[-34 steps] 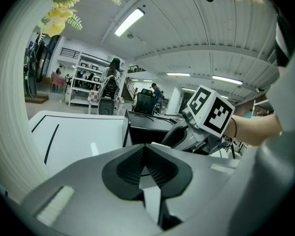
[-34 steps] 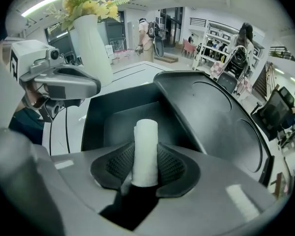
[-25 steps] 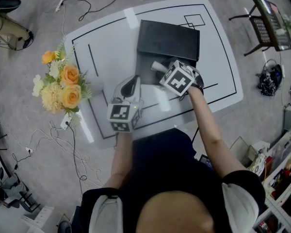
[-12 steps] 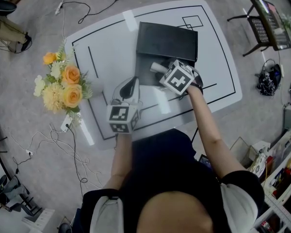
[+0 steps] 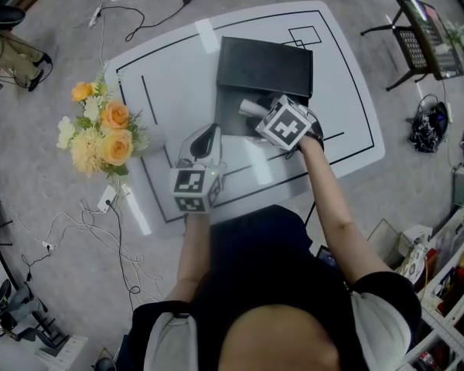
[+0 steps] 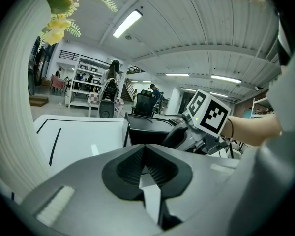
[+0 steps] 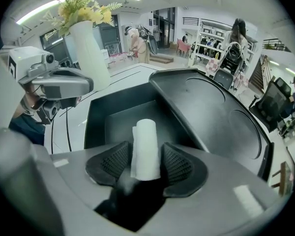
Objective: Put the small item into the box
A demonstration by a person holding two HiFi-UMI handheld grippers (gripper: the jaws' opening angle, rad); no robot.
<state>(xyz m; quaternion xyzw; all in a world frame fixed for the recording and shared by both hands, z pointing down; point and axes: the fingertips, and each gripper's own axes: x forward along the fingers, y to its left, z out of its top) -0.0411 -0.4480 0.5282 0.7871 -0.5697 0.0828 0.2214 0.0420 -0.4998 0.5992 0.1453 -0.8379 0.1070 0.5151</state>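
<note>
**White roll** point(image 7: 146, 144): small item. Between the jaws of the right gripper point(image 5: 260, 112); long axis along the gripper's pointing line, far end aimed down into the box point(image 7: 115, 114), above its bare floor, not yet lying there.

**Right gripper:** released. Jaws just spread wide, pads flanking the roll, apparently no longer pinching it.

**Lid** point(image 7: 211, 107): swung back behind the box.

**Left gripper** point(image 5: 207, 141): clenched on nothing, near the table point(image 5: 162, 83) beside the box, farther from the roll.

**Likely next:** straight withdrawal, leaving the roll to drop inside.
</note>
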